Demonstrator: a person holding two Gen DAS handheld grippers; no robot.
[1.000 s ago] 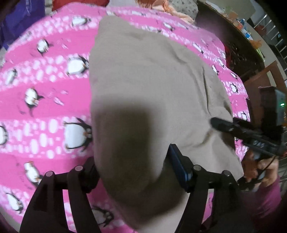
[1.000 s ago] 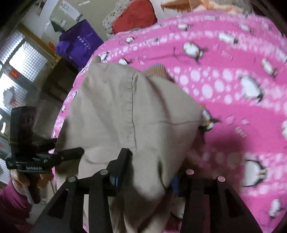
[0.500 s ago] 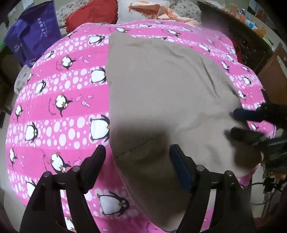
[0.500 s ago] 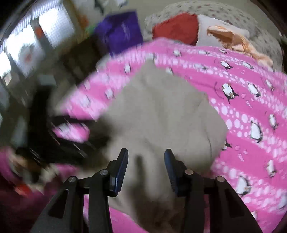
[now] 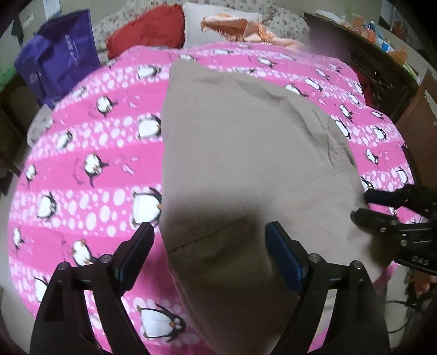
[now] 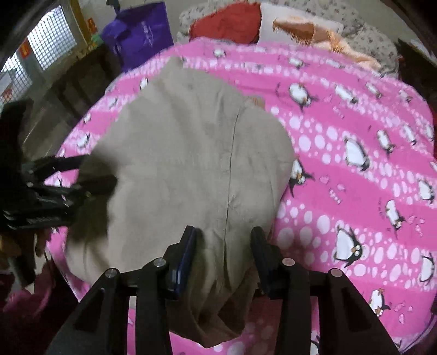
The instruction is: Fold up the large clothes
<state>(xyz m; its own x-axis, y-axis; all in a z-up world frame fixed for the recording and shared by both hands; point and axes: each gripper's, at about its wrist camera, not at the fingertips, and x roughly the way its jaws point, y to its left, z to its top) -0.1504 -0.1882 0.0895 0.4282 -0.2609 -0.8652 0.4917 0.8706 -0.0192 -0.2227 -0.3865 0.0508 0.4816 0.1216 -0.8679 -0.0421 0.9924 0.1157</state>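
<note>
A large beige garment (image 5: 245,153) lies spread on the pink penguin blanket (image 5: 90,174), its near end hanging over the bed's front edge. My left gripper (image 5: 210,240) hovers over the garment's near left part; its jaws are wide apart and opening, and no pad presses the cloth. Over the near right part is my right gripper (image 6: 224,243). Its jaws are opening with the seamed cloth (image 6: 191,153) lying between the pads, not pinched. Each gripper shows in the other view: the right gripper (image 5: 382,210) and the left gripper (image 6: 82,174).
At the head of the bed sit a red cushion (image 5: 147,30), a white pillow with an orange fringed cloth (image 5: 232,24) and a purple bag (image 5: 57,65). A dark cluttered table (image 5: 377,52) stands to the right, and a barred window (image 6: 52,41) is at the left.
The bunched cloth has left both grippers and the garment has settled flatter on the blanket. The left jaws have spread wider. Both views have tilted up and show more of the bed.
</note>
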